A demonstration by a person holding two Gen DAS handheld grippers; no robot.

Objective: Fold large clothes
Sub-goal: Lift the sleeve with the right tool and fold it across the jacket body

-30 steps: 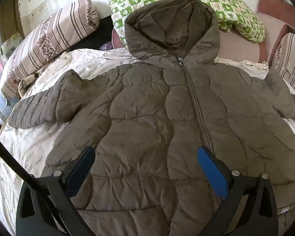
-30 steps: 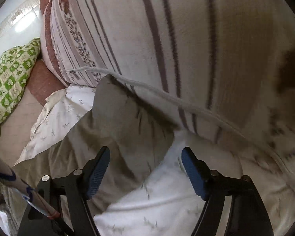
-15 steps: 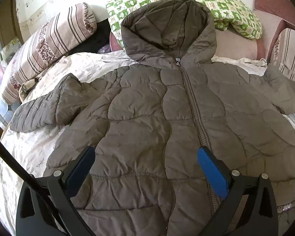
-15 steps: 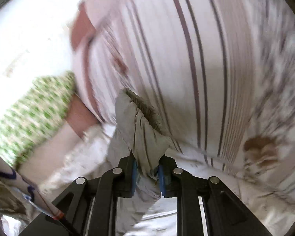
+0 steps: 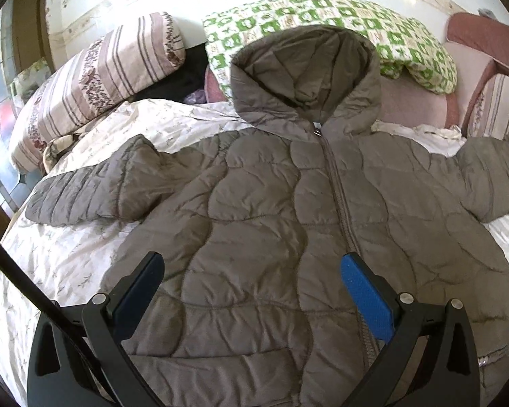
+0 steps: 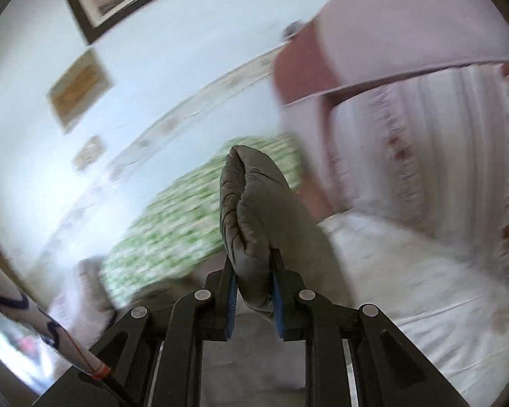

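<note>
- No brand, label or writing can be read in either view
- Right hand-held gripper (image 6: 253,296), half a second ago low against a striped cushion, now tilts up toward the wall (image 6: 125,78), its pads clamped on the sleeve (image 6: 251,210); background blurred
- Left hand-held gripper (image 5: 252,283) spread wide above the jacket (image 5: 254,224), holding nothing, much as before
- Grey-brown quilted hooded jacket lies face up on the bed (image 5: 54,257), zip closed; hood (image 5: 305,81) rests on a green pillow (image 5: 407,37); one sleeve (image 5: 95,190) stretches toward a striped bolster (image 5: 95,78)
</note>
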